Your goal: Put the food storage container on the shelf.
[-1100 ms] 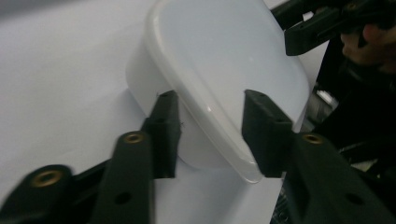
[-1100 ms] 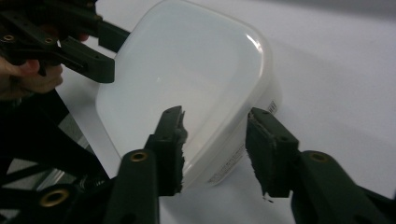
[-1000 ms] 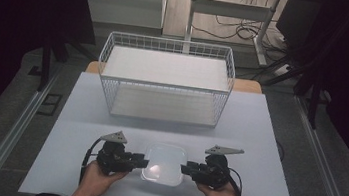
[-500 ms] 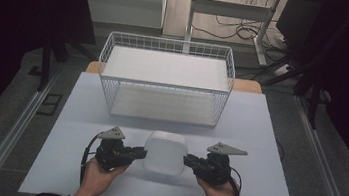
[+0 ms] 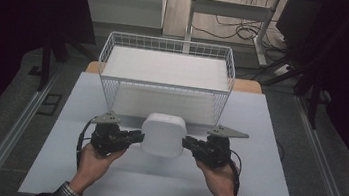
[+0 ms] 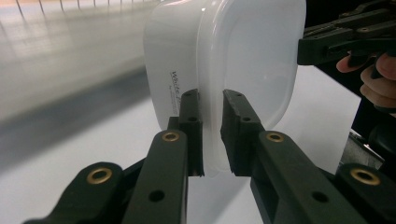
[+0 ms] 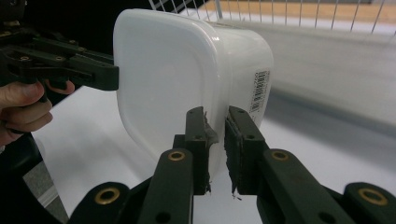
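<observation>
- A white plastic container (image 5: 163,135) is held tipped on its side, clear of the bench (image 5: 262,189), its flat face turned toward the camera in the high view.
- The left claw (image 5: 138,136) is clamped on the container's rim at 9 o'clock; in the left gripper view (image 6: 212,135) the jaws are seen nearly closed, with the thin rim pinched between the pads.
- The right claw (image 5: 186,144) is clamped on the opposite rim at 3 o'clock; in the right gripper view (image 7: 215,144) the rim is likewise pinched between almost-closed jaws.
- A barcode label (image 7: 258,91) is seen on the container's side wall, and printed lettering (image 6: 175,88) on the other side.
- A white wire basket (image 5: 168,47) is placed at 12 o'clock from the container, near but not touching, with nothing seen inside it.
- Progress, as judged: grasping by both claws is done and the lift off the bench is done.
- Left to do, as judged: the container probably has to be carried toward 12 o'clock, raised over the near basket wall, lowered inside and released.
- Risk, as judged: only the thin rim is gripped on each side, so the container could be swung or slipped if one claw is moved ahead of the other.
</observation>
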A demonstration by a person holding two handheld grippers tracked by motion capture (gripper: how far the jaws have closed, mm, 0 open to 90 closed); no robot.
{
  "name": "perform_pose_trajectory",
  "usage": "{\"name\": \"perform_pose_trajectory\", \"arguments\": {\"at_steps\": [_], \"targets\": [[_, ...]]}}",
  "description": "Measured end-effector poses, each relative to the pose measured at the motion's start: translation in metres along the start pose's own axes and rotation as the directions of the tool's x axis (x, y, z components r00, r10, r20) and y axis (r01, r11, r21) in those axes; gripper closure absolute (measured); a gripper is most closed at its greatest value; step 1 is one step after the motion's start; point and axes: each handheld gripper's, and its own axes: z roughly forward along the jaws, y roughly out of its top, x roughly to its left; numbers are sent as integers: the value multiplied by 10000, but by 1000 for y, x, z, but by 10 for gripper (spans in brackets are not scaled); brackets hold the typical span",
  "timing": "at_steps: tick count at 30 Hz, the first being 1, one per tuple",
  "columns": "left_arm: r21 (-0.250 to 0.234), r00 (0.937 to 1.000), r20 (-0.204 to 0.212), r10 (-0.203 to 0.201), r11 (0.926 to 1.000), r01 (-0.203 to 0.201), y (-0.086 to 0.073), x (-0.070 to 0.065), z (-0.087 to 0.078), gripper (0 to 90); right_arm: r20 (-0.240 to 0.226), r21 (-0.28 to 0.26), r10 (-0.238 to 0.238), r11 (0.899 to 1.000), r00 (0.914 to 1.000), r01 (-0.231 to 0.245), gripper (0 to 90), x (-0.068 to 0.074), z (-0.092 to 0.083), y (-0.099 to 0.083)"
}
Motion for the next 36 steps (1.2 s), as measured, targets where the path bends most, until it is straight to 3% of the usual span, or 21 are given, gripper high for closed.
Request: {"name": "perform_pose_trajectory", "arguments": {"at_steps": [4, 12, 23, 36], "targets": [[-229, 9999, -99, 101, 9997, -103, 17, 0, -5, 796, 5, -256, -247, 9994, 9997, 247, 792, -1, -3, 23], [-504, 9998, -84, 152, 9986, -156, 45, 4, -10, 797, -16, -634, -257, 9977, 9997, 256, 792, -6, -7, 48], [-828, 9989, -366, 295, 9960, -325, 85, 9, -20, 797, 80, -1117, -514, 9924, 9986, 519, 791, -8, -8, 90], [-923, 9975, -590, 379, 9948, -433, 130, 18, -27, 796, 250, -1455, -640, 9871, 9976, 669, 789, -13, -8, 136]]}}
